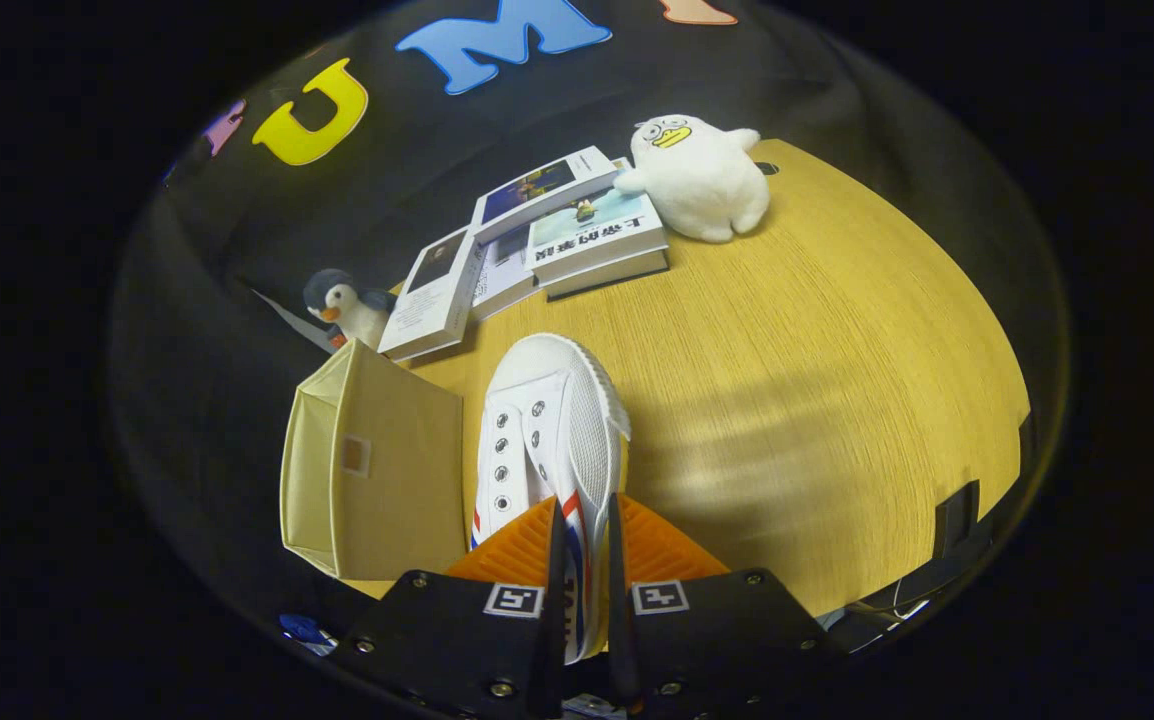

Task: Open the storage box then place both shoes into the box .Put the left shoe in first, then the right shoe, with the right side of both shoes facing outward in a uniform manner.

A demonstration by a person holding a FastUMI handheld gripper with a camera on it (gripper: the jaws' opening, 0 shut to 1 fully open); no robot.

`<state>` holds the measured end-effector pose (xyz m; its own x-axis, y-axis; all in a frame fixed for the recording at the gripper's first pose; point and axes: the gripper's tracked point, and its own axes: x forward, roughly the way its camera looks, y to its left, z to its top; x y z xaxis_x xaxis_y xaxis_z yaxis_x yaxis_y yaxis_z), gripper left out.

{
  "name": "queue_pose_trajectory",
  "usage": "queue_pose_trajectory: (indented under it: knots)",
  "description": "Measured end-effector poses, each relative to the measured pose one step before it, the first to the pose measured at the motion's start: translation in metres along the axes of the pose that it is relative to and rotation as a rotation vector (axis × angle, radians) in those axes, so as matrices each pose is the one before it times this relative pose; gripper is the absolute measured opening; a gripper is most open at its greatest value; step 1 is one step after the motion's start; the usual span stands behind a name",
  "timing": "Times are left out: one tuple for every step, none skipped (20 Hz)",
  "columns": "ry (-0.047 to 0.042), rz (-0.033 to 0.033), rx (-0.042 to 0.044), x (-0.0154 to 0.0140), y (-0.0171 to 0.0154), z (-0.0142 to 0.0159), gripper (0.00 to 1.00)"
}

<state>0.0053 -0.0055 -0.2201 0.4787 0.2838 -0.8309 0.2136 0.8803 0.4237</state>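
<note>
The gripper is clamped on a white canvas shoe: both fingers press the thin side wall near its heel, with only that wall between them. The shoe points away from the fingers, its rounded rubber toe cap smooth, its upper a fine woven mesh with two rows of metal eyelets and no laces showing. Red and blue stripes run along the side by the fingers. Whether the shoe rests on the table or hangs just above it cannot be told.

Just beside the shoe, on its left, is the box, a soft cream fabric cube with stitched edges and a small square patch on the side turned to the camera. Its near wall nearly touches the shoe's side.

The table is round, with a pale wood-grain top and a curved rim on the right. That whole right side of the top is bare and gives open room.

Beyond the shoe's toe lie several glossy books, overlapping in a loose fan. A fluffy white duck sits at their far end, touching them, and a small grey penguin stands behind the box by the nearest book.
</note>
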Motion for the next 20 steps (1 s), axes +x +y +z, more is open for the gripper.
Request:
queue_pose_trajectory:
  knots:
    - [-0.0028, 0.00857, -0.00449, -0.00102, 0.00885, 0.0016, 0.18]
    - [-0.00771, 0.00649, -0.00451, -0.00243, 0.00937, 0.00189, 0.18]
    - [-0.00716, 0.00607, -0.00505, -0.00146, 0.00911, 0.00181, 0.18]
    - [0.00344, 0.00798, -0.01273, -0.00171, 0.00934, 0.00123, 0.18]
    - [-0.00846, 0.00658, -0.00602, -0.00125, 0.00865, 0.00224, 0.18]
    - [-0.00324, 0.00621, -0.00829, -0.0028, 0.00946, 0.00132, 0.18]
    - [-0.004, 0.00792, -0.00883, -0.00038, 0.00892, 0.00211, 0.18]
    - [-0.00611, 0.0071, -0.00749, -0.0006, 0.01013, 0.00165, 0.18]
    - [-0.00281, 0.00817, -0.00811, -0.00019, 0.0091, 0.00211, 0.18]
    - [-0.00461, 0.00893, -0.00739, 0.00012, 0.01008, 0.00203, 0.18]
    - [-0.00472, 0.00959, -0.0067, 0.00106, 0.00971, 0.0013, 0.18]
    - [-0.00041, 0.01169, -0.0064, 0.00131, 0.0103, 0.0014, 0.18]
    - [-0.00238, 0.01146, -0.00367, 0.0019, 0.0097, 0.001, 0.18]
    - [-0.0007, 0.01008, -0.00019, 0.00308, 0.01015, 0.00009, 0.18]
    - [0.00542, 0.01065, -0.00269, 0.00207, 0.00919, -0.00042, 0.18]
    - [0.00194, 0.00883, -0.00293, 0.00355, 0.00908, -0.00046, 0.18]
    - [0.00129, 0.00673, -0.0047, 0.00419, 0.00798, -0.00044, 0.18]
    - [0.00227, 0.00538, -0.00324, 0.00448, 0.00872, -0.00129, 0.18]
    - [0.00055, 0.00588, -0.00047, 0.0049, 0.008, -0.00099, 0.18]
    - [0.00393, 0.00803, -0.00059, 0.00513, 0.00871, -0.00181, 0.18]
